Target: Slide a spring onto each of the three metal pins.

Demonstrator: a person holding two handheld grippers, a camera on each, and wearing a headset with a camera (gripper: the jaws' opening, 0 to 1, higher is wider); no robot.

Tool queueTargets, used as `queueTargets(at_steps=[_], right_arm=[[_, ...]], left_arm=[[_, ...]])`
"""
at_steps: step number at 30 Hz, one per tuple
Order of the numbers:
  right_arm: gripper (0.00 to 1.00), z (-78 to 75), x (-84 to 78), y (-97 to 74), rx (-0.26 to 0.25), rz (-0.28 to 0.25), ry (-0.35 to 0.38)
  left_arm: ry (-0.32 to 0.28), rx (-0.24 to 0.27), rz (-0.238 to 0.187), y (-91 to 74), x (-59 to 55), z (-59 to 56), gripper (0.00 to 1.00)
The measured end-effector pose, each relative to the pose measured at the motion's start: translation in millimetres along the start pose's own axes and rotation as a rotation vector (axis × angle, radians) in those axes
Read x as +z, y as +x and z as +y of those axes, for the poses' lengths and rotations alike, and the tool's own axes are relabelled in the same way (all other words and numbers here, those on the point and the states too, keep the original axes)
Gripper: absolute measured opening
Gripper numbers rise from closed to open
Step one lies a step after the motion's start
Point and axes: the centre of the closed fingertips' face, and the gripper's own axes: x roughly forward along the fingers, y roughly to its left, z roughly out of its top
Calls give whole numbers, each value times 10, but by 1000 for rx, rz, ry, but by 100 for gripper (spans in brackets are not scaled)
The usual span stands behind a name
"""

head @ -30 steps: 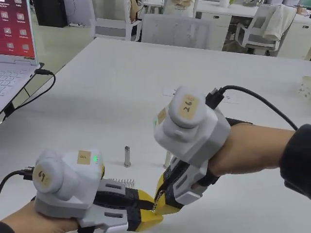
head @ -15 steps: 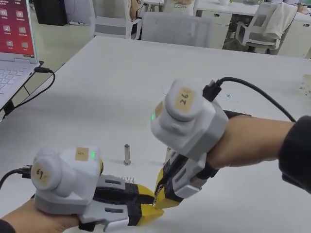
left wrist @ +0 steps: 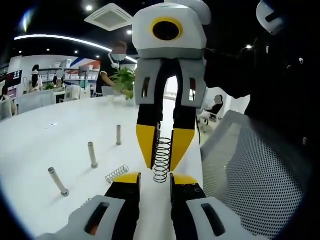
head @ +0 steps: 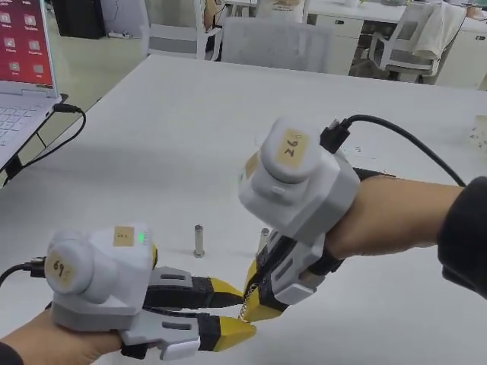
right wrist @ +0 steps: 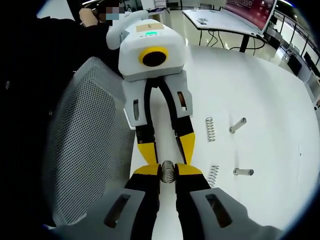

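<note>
My right gripper (head: pixel 253 301) points down and to the left, shut on a small steel spring (head: pixel 245 310) held across its yellow tips. From the left gripper view the spring (left wrist: pixel 161 160) hangs upright in the right gripper (left wrist: pixel 162 166). Its lower end sits between my left gripper's (left wrist: pixel 155 178) open jaws. The left gripper (head: pixel 228 310) faces the right one, tip to tip. Three short metal pins stand bare on the white table: (left wrist: pixel 119 135), (left wrist: pixel 92 155), (left wrist: pixel 58 181). Two pins (head: pixel 198 242), (head: pixel 264 239) stand just behind the grippers. A loose spring (left wrist: pixel 116 173) lies near them.
Two loose springs (right wrist: pixel 210 129), (right wrist: pixel 213 176) lie on the white table (head: pixel 190 137) beside the pins. An open laptop (head: pixel 23 68) with a black cable (head: pixel 65 129) sits at the far left. Office chairs (head: pixel 274 46) stand beyond the table's far edge.
The left gripper's jaws have spread apart from nearly together. The right gripper stays tip to tip with it, still holding the spring.
</note>
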Motion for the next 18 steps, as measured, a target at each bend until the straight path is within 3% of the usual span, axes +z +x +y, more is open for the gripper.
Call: queueTargets(at_steps=[18], right_arm=[[9, -89, -84, -102, -41, 10, 17]], left_arm=[[-28, 84, -30, -79, -1, 151, 47]])
